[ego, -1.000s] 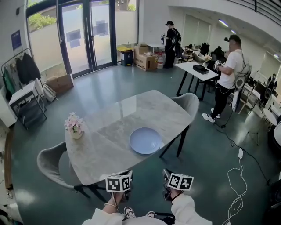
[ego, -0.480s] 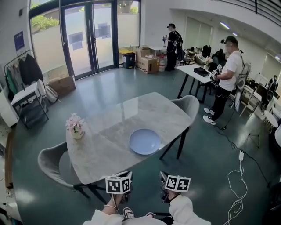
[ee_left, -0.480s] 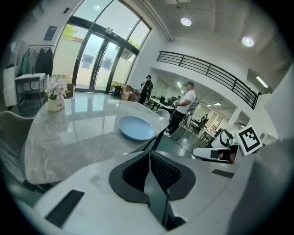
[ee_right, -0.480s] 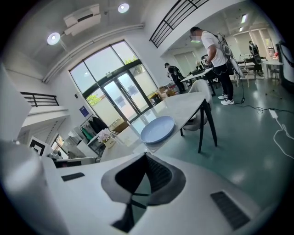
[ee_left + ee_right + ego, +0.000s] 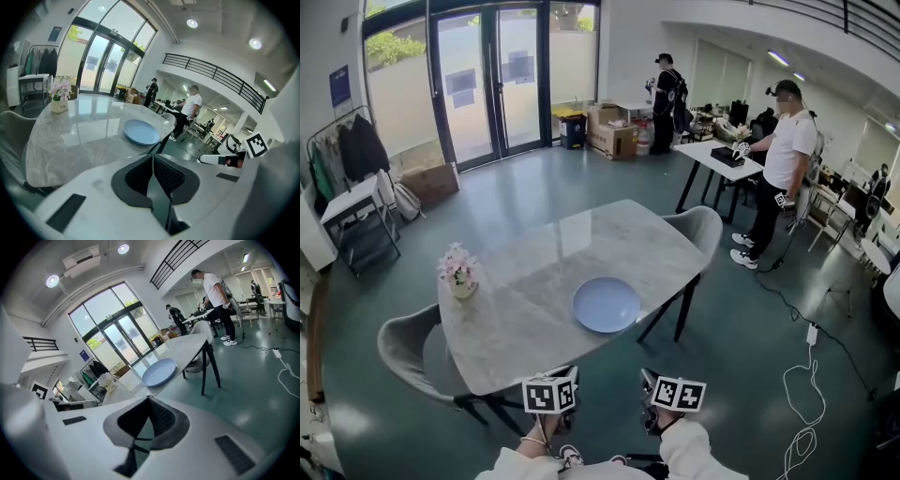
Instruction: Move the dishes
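Observation:
A round pale-blue plate (image 5: pixel 607 305) lies empty on the marble table (image 5: pixel 534 319), toward its near right edge. Both grippers hang below the table's near edge, short of the plate. My left gripper (image 5: pixel 569 373) is shut, its pads meeting with nothing between them; the plate (image 5: pixel 141 131) shows ahead of it across the tabletop. My right gripper (image 5: pixel 648 379) is also shut and holds nothing; the plate (image 5: pixel 159 371) lies ahead and slightly above its tips. Neither gripper touches the plate or the table.
A small vase of pink flowers (image 5: pixel 457 272) stands at the table's left end. Grey chairs sit at the left (image 5: pixel 408 352) and far right (image 5: pixel 701 225). A person in a white shirt (image 5: pixel 780 159) stands at another table, and white cable (image 5: pixel 806 375) lies on the floor.
Both grippers stay shut and nearly still, the right one drifting slightly left. The person in the white shirt has turned and shifted by the far table. The plate has not moved.

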Motion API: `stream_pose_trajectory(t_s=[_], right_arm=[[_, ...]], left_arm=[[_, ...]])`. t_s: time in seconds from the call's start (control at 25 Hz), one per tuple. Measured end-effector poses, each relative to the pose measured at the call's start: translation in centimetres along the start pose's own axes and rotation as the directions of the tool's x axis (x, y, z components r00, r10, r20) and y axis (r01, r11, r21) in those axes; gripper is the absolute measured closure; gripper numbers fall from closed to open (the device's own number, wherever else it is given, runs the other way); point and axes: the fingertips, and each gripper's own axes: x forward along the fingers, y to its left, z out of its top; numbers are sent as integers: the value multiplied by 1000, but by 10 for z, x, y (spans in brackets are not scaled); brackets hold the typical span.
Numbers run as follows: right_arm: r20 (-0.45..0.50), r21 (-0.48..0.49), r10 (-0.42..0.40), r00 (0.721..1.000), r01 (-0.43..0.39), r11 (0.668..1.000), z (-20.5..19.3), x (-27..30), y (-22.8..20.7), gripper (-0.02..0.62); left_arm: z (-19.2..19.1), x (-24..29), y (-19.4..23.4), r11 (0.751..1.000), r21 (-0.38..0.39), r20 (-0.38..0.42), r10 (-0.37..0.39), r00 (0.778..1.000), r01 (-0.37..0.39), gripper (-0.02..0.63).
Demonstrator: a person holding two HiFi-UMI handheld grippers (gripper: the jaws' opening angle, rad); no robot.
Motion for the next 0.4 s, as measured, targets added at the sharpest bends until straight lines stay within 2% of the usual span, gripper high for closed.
stream_pose_trajectory(t_s=[0.4], right_arm=[[5, -6, -24, 1000, 24, 1000, 8, -2, -7, 537]], left_arm=[[7, 5, 9, 1000, -21, 4, 22, 1000, -22, 589]])
